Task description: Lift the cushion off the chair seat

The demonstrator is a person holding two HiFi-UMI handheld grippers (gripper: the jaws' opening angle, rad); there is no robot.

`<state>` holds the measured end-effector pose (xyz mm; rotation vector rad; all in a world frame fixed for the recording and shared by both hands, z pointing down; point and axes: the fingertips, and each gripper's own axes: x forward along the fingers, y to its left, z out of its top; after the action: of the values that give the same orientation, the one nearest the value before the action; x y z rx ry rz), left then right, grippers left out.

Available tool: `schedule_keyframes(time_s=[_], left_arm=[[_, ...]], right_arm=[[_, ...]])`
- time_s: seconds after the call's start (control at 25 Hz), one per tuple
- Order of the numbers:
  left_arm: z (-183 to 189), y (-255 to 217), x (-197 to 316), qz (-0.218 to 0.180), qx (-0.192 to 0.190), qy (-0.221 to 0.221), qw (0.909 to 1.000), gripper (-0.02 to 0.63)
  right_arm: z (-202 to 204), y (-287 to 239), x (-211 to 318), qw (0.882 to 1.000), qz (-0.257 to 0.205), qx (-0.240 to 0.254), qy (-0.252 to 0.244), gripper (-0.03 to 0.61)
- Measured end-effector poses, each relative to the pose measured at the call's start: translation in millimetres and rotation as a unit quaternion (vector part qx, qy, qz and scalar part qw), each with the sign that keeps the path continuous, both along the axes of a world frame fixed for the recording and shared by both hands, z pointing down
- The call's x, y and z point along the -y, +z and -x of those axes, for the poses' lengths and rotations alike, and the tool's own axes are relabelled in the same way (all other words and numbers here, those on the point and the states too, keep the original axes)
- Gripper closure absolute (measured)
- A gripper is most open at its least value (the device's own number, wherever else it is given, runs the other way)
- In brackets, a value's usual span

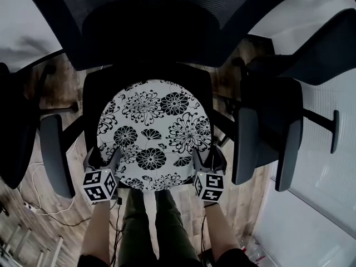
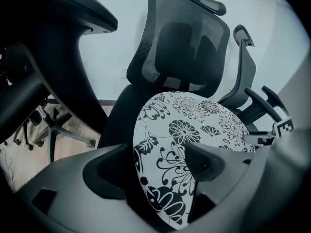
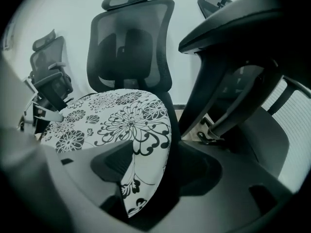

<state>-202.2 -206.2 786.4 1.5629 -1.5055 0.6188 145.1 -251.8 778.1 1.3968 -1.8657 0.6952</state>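
Observation:
A round white cushion with black flowers [image 1: 153, 132] lies flat on the black seat [image 1: 90, 96] of an office chair. My left gripper [image 1: 103, 159] is at its front-left edge and my right gripper [image 1: 208, 159] at its front-right edge. In the left gripper view the cushion [image 2: 189, 130] has its rim between the jaws of the left gripper [image 2: 155, 171], which stand wide apart with one pad over the top face. In the right gripper view the cushion [image 3: 116, 118] likewise has its rim inside the right gripper [image 3: 155, 169], whose jaws are spread wide. Both are open.
The chair's mesh backrest [image 1: 167, 15] rises behind the cushion. Its armrests [image 1: 53, 154] [image 1: 245, 143] flank the seat close outside each gripper. A second chair [image 1: 289, 138] stands at the right. The person's legs [image 1: 150, 227] are at the seat front; cables [image 1: 33, 204] lie on the wooden floor.

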Motion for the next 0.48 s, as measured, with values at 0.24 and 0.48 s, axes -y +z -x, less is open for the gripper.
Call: schedule_keyframes(time_s=[0.24, 0.48], left_arm=[[3, 1, -1, 0.004, 0.012, 0.001, 0.9999, 0.256], [-6, 5, -1, 0.031, 0.002, 0.038, 0.9988, 0.528]], right_arm=[[8, 6, -2, 1.0, 0.017, 0.008, -0.002, 0.296], [15, 2, 0, 0.999, 0.021, 0.003, -0.026, 0.502]])
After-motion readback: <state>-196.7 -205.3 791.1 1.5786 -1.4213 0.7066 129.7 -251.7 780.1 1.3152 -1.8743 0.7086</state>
